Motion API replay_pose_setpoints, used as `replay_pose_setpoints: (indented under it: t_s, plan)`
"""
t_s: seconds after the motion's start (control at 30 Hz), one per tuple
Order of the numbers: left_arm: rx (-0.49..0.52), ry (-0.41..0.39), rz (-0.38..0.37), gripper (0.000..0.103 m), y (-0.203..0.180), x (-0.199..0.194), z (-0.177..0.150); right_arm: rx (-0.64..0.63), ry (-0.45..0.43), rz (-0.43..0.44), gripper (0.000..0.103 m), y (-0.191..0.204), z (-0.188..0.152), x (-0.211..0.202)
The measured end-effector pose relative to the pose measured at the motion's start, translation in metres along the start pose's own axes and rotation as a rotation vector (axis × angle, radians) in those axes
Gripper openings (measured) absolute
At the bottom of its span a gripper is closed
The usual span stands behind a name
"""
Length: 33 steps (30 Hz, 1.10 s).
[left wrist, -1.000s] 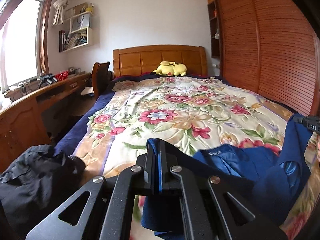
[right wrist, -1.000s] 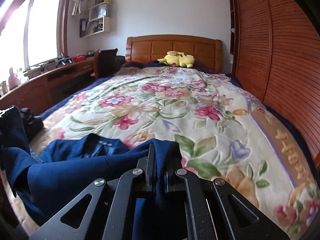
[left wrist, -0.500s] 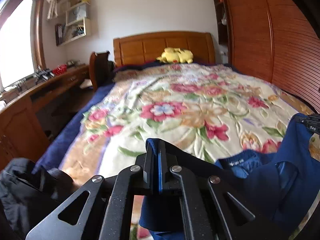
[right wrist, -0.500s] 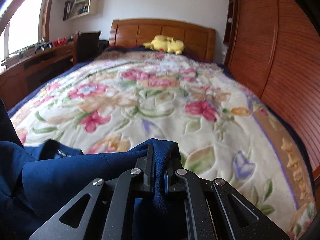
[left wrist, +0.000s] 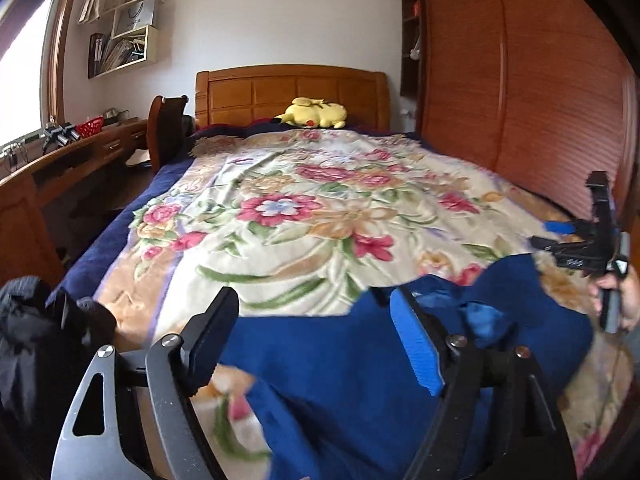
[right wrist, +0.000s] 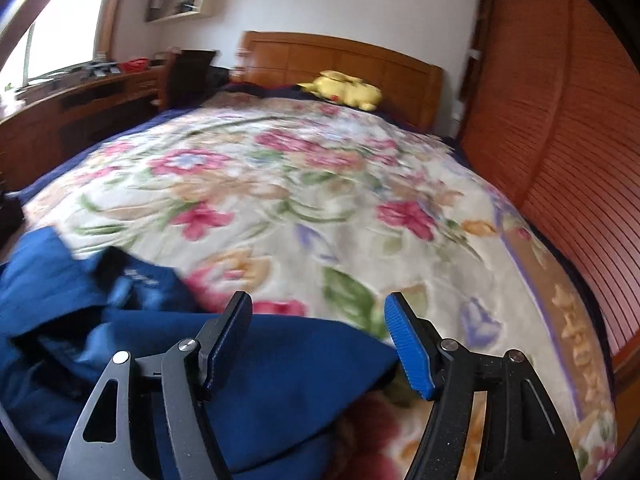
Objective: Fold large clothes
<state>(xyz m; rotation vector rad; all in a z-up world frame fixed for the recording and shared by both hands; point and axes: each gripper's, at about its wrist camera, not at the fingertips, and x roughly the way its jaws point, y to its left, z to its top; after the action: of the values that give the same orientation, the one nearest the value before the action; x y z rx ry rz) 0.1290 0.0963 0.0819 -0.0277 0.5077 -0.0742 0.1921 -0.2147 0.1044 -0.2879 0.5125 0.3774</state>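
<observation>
Far left, at nine o'clock: a black garment (left wrist: 36, 344) lies heaped at the bed's near corner, with the wooden counter (left wrist: 68, 160) under the window beyond it.

Left tongs (left wrist: 316, 332): a second ago the pads were clamped flat on a fold of the blue garment (left wrist: 344, 380); the jaws are now opening and stand wide apart. The cloth lies on the floral blanket (left wrist: 304, 208) below and between the fingers, gripped by neither pad.

Centre, at twelve o'clock: a yellow plush toy (left wrist: 316, 114) rests against the headboard (left wrist: 292, 92), where it was before.

Right tongs (right wrist: 318, 338): these too were pinched on a raised ridge of cloth and are now opening, with both pads clear of the fabric. The garment, held up between the two tools a second ago, has dropped and spread flatter across the bed's near end, from about seven to five o'clock.

Far right, at three o'clock: the right tongs show in the left camera, held in a hand (left wrist: 628, 296) before the slatted wardrobe doors (left wrist: 560, 92).
</observation>
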Motion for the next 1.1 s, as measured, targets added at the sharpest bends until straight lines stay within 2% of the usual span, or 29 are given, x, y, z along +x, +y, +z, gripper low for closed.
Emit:
replay_pose_setpoints:
  t_s: [0.23,0.37,0.53,0.63,0.67,0.7,0.83,0.87,0.9,0.97,1.1]
  plan:
    - [-0.009,0.037,0.009,0.081,-0.012,-0.026,-0.047,-0.093,0.033,0.24,0.071,0.079,-0.007,-0.018]
    - [-0.016,0.07,0.035,0.081,-0.01,-0.021,-0.071,-0.17,0.099,0.316,0.071,0.112,-0.014,-0.013]
    - [-0.022,0.106,0.024,0.081,-0.006,-0.01,-0.086,-0.287,0.213,0.387,0.069,0.141,-0.022,0.001]
    - [-0.014,0.12,0.01,0.081,-0.006,-0.006,-0.091,-0.372,0.24,0.342,0.045,0.15,-0.019,0.008]
    - [-0.011,0.123,0.01,0.081,-0.006,-0.004,-0.091,-0.387,0.241,0.335,0.019,0.152,-0.015,0.01]
    - [-0.009,0.123,0.009,0.081,-0.005,-0.004,-0.092,-0.4,0.232,0.32,0.005,0.153,-0.009,0.012]
    - [-0.033,0.133,-0.019,0.081,-0.002,0.002,-0.092,-0.4,0.202,0.301,0.004,0.159,0.016,0.025]
    - [-0.04,0.137,-0.025,0.081,0.0,0.003,-0.092,-0.401,0.187,0.277,0.002,0.161,0.023,0.029]
    - [-0.045,0.138,-0.027,0.081,0.001,0.003,-0.091,-0.398,0.165,0.236,0.002,0.158,0.029,0.036]
    - [-0.055,0.146,-0.031,0.081,0.004,0.005,-0.092,-0.36,0.145,0.219,0.002,0.156,0.049,0.047]
    - [-0.059,0.165,-0.029,0.081,0.006,0.01,-0.094,-0.289,0.084,0.116,0.002,0.151,0.087,0.074]
